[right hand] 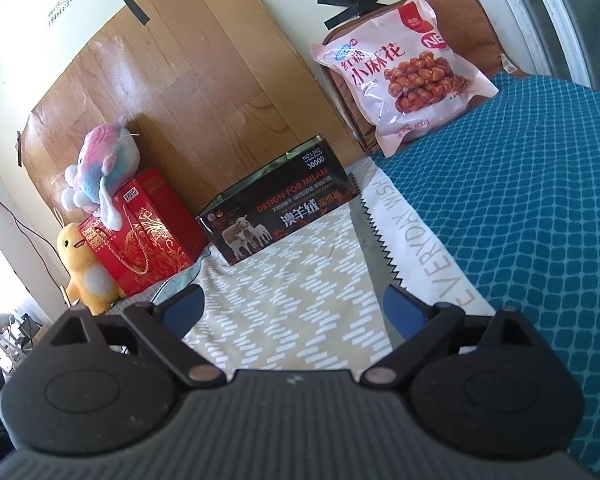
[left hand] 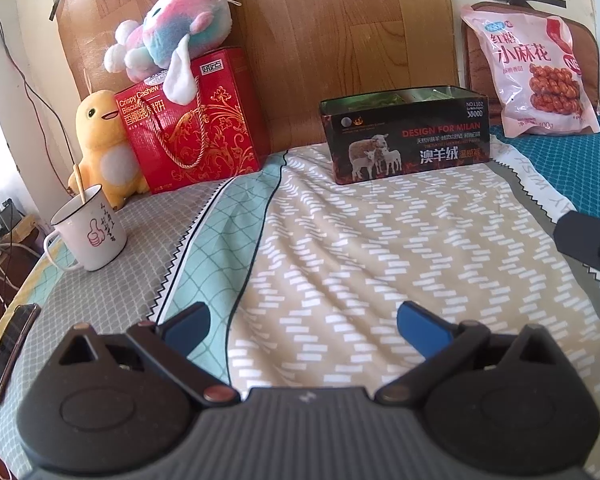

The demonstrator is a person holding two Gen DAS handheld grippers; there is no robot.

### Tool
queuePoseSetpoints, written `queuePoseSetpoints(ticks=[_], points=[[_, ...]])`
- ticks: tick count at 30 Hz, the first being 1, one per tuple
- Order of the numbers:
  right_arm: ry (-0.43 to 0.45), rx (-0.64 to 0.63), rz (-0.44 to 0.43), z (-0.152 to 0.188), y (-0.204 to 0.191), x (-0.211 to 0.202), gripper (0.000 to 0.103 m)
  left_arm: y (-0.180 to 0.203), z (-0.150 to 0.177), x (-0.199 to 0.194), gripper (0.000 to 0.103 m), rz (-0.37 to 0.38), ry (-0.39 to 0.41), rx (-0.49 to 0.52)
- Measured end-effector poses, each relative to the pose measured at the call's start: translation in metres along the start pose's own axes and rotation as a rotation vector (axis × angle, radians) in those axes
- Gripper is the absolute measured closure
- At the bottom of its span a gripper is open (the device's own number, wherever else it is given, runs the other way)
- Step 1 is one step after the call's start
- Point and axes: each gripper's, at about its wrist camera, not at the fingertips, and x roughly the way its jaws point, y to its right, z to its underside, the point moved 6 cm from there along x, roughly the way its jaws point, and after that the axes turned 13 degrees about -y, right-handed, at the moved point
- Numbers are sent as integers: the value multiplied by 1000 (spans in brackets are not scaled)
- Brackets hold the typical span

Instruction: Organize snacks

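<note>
Right wrist view showed the pink snack bag (right hand: 404, 68) upper right, upright, nearer the right gripper (right hand: 294, 312); both grippers gaped wide, empty.

The left gripper (left hand: 303, 326) is spread wide, its blue-padded fingers (left hand: 188, 326) empty and apart. The right gripper (right hand: 294, 311) is likewise spread, nothing between its fingers (right hand: 404, 312). In the left wrist view, part of the right gripper shows at the right edge.
</note>
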Motion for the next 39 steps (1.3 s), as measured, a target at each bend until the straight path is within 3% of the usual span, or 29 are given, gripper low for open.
queuePoseSetpoints(ticks=[9,39], points=[[53,-8,39,-2,-1,-5,3,-5,2,0,0,-15,6,-7],[64,37,42,-3,7,-6,1,1,7,10,0,-30,-18,44]])
